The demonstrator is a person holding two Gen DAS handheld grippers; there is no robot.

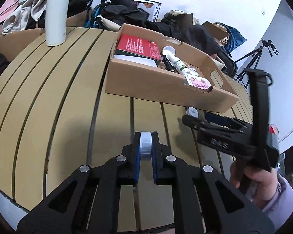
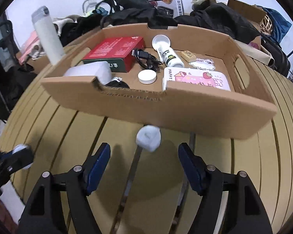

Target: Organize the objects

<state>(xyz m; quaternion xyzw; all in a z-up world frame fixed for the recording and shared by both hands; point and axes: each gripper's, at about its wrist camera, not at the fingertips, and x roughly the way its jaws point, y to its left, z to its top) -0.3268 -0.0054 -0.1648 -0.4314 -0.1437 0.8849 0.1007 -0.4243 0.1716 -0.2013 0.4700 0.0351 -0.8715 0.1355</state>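
white bottle (image 1: 55, 13): top cut off | pink card (image 2: 197, 79): near edge behind box wall (image 2: 166, 109)

The right gripper (image 2: 144, 156) hangs with jaws spread before a small white object (image 2: 148, 138) beside the cardboard box (image 2: 166, 109).

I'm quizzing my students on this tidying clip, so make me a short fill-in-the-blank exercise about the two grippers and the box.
1. The left gripper is shut on a ribbed white ___.
2. The right gripper is ___.
3. The small white cube lies ___ the cardboard box.

Missing words: disc; open; outside
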